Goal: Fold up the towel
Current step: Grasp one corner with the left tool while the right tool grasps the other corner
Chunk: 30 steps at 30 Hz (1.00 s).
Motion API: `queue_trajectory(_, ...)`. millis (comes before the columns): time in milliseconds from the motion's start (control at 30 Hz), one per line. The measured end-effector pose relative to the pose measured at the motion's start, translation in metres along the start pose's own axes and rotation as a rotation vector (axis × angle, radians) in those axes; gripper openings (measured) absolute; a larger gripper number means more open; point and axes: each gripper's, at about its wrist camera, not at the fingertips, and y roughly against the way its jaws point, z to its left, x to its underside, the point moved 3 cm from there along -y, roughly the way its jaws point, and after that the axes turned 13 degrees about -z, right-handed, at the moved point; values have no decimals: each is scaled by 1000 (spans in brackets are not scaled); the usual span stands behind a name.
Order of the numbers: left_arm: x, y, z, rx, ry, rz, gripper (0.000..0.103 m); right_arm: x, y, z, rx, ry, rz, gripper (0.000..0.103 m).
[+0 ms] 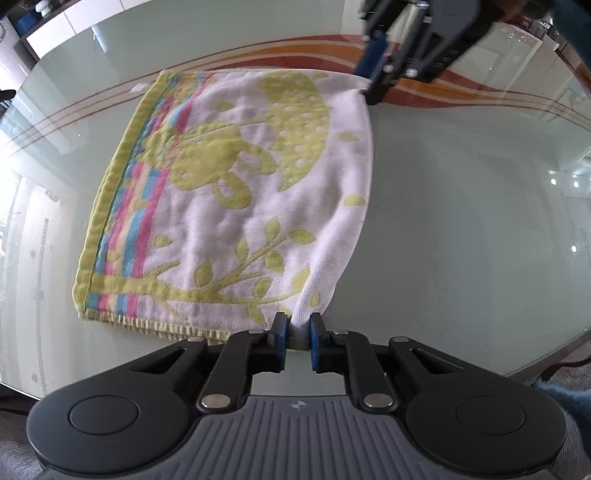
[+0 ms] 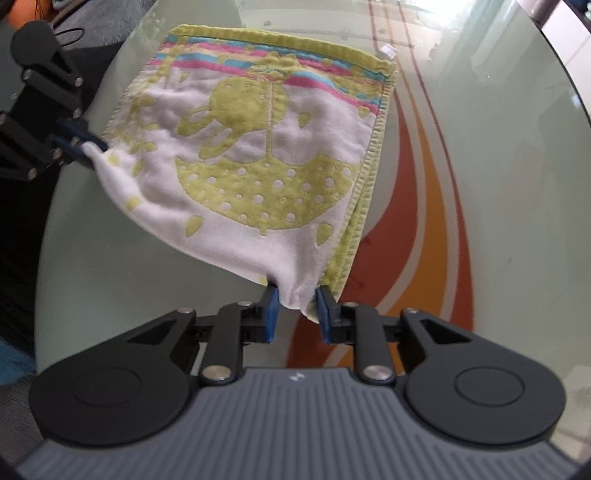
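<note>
A white towel [image 1: 236, 206] with a green animal-and-umbrella print and pink, blue and yellow stripes lies folded on the glass table [image 1: 461, 221]. My left gripper [image 1: 298, 328] is shut on the towel's near corner, the cloth bunched between its blue pads. My right gripper [image 1: 373, 86] pinches the far corner of the same white edge. In the right wrist view the towel [image 2: 266, 166] spreads ahead, my right gripper [image 2: 295, 306] is shut on its nearest corner, and my left gripper [image 2: 86, 146] grips the corner at the left. The edge between the two corners is lifted slightly.
The round glass table carries an orange and red swirl [image 2: 417, 229] and thin brown lines [image 1: 92, 107]. White cabinets [image 1: 55, 29] stand beyond the far rim. A grey cushion or seat [image 2: 99, 22] and a blue fuzzy sleeve [image 1: 561, 398] show at the edges.
</note>
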Motion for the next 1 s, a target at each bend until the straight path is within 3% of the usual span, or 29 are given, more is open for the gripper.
queue_trajectory(233, 6, 4, 32, -66, -68, 34, 13, 8, 6, 38, -33, 36, 7, 23)
queue_trajectory(367, 10, 11, 46, -64, -67, 37, 13, -1, 24, 44, 69, 116, -48, 38)
queue_trajectory(500, 12, 17, 47, -57, -58, 25, 13, -15, 34, 61, 47, 195, -96, 47)
queue_trajectory(600, 12, 18, 49, -50, -34, 15, 13, -20, 20, 79, 3, 271, -59, 47)
queue_trajectory(833, 14, 21, 52, -44, 0, 9, 14, -8, -19, 80, -32, 306, 52, 46)
queue_trajectory(1000, 15, 21, 53, -45, 23, 12, 14, -6, -18, 71, -30, 298, 31, 30)
